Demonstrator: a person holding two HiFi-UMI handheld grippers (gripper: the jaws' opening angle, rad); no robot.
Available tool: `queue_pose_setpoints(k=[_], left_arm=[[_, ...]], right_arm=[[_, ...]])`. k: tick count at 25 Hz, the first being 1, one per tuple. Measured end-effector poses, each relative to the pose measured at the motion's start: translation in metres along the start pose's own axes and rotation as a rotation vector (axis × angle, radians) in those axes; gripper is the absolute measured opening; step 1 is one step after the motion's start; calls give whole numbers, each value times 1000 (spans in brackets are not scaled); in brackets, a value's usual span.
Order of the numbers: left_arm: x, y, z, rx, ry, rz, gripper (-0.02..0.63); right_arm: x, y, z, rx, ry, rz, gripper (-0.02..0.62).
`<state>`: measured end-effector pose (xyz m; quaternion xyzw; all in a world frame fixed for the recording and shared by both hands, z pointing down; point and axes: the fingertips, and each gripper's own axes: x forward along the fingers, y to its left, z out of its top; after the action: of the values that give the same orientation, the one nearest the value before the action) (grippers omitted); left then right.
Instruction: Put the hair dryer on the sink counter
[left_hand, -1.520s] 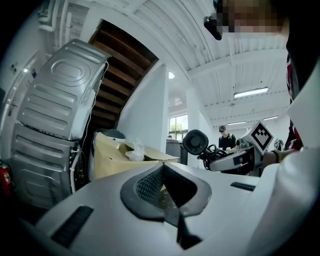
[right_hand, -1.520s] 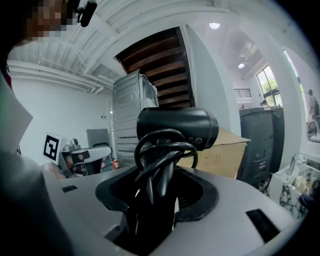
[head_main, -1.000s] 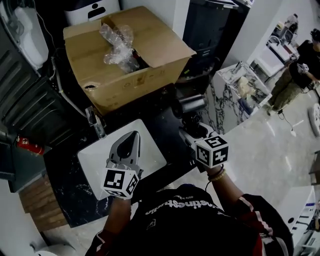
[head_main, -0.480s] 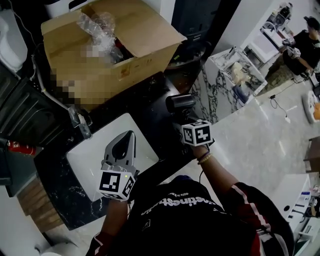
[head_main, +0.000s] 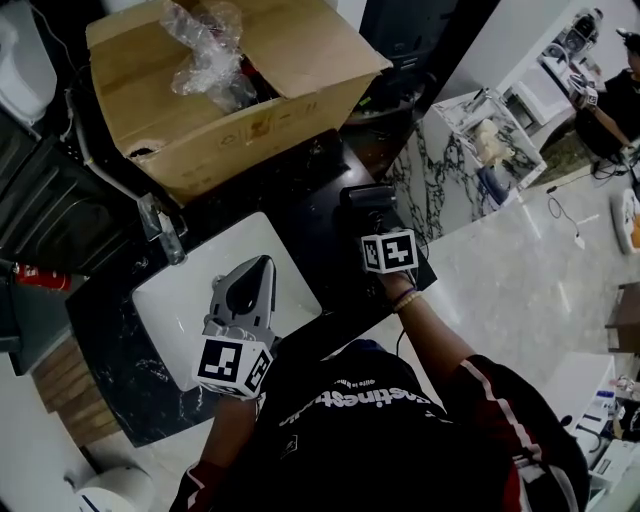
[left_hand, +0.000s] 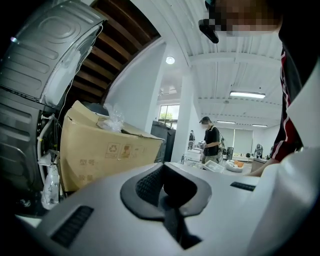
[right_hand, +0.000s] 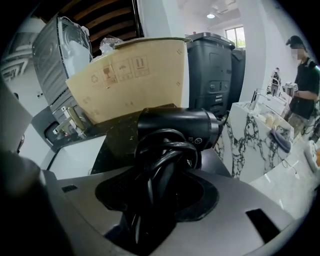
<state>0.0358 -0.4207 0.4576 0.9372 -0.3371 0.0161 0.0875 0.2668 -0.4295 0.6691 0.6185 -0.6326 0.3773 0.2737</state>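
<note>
While the box fills the space well beyond both sets of fingers, the black counter lies under the R gripper and the white sink under the L gripper. R fingers pinch the dryer by its handle, w/ the cord wound round it between them. Its barrel lies crosswise just ahead of the fingertips, over the counter near the edge; touching or not, can't tell. L fingers are pressed together, nothing between them, tips aimed twd the box.
</note>
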Motion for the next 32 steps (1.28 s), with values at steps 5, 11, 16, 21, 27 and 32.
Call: queue_pose_setpoints(k=[5, 11, 16, 21, 27, 32], left_arm=[[-3, -1, -4, -2, 6, 3, 14], [-10, 0, -4, -2, 4, 15, 14], [-17, 0, 0, 1, -4, 24, 14], [-27, -4, 5, 12, -16, 24, 15], [-40, -10, 17, 30, -35, 23, 14], [-52, -8, 26, 38, -48, 36, 14]], right_arm=[[8, 0, -10, -19, 41, -10, 239], [13, 2, -12, -61, 54, -46, 244], [13, 5, -12, -73, 34, -48, 247], [3, 4, -15, -74, -3, -51, 269], [-43, 16, 5, -121, -127, -45, 270], [-113, 59, 44, -235, -357, -24, 268]])
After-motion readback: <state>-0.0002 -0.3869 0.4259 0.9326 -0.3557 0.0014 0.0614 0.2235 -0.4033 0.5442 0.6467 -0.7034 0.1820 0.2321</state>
